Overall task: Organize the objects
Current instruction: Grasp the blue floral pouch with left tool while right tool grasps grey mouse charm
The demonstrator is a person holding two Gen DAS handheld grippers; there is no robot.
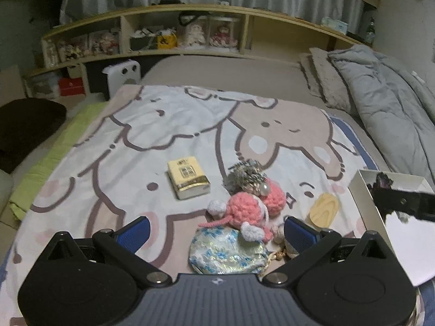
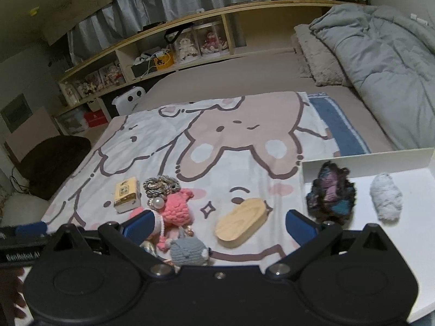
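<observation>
Small items lie on a cartoon blanket [image 1: 168, 125]. My left gripper [image 1: 217, 231] is open over a blue floral pouch [image 1: 225, 250] and pink crochet toys [image 1: 244, 206]; nothing is held. Farther off lie a yellow box [image 1: 187, 176], a grey metallic scrunchie [image 1: 244, 175] and an oval wooden piece [image 1: 323, 209]. My right gripper [image 2: 218, 226] is open and empty above the wooden piece [image 2: 242, 222], with a grey crochet toy [image 2: 187, 252] at its base. A white box [image 2: 407, 244] at the right holds a dark iridescent item [image 2: 330, 197] and a white fluffy item [image 2: 386, 197].
A grey duvet [image 2: 380, 54] and a pillow [image 2: 318, 57] lie at the far right of the bed. A wooden shelf [image 1: 176, 32] with dolls and boxes runs behind. A dark cushion [image 1: 24, 127] and a white speaker [image 1: 122, 76] sit to the left.
</observation>
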